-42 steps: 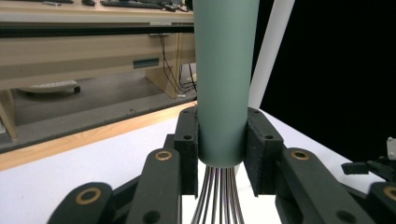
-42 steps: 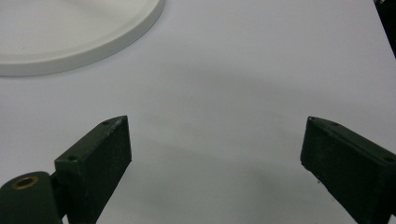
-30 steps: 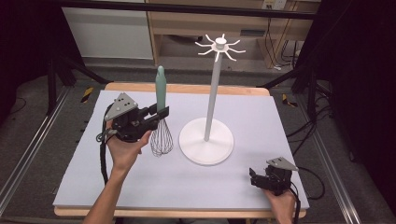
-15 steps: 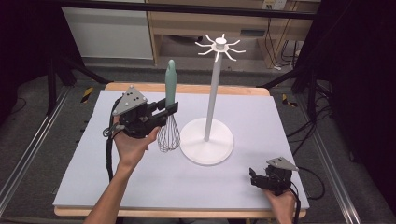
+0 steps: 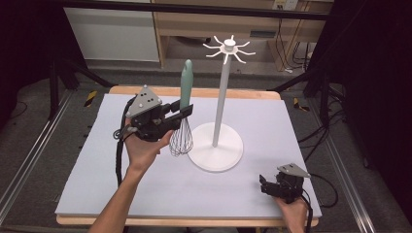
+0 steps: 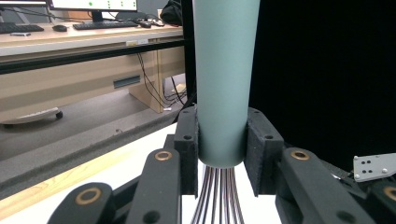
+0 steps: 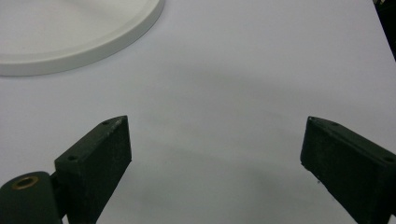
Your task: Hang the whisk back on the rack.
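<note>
My left gripper (image 5: 180, 112) pinches the whisk (image 5: 183, 111) at the bottom of its pale green handle, where the wires come out; in the left gripper view both pads press flat on the handle (image 6: 224, 79) from either side. The whisk stands upright, its long axis close to vertical: handle tip up, wire balloon (image 5: 180, 140) hanging down, clear of the table (image 5: 121, 194). It hangs over the table's left-middle, just beside the white hook stand (image 5: 222, 104), whose round base (image 5: 216, 154) lies to the right of the wires and whose ring of hooks (image 5: 228, 48) sits higher than the handle tip. My right gripper (image 5: 268, 186) rests low near the front right corner, its jaws spread wide with nothing but bare white tabletop (image 7: 243, 84) between them, the rim of the base (image 7: 93, 42) ahead. Open tabletop stretches in front of the stand and along the left side; the far wooden edge (image 5: 194, 92) lies behind the whisk.
</note>
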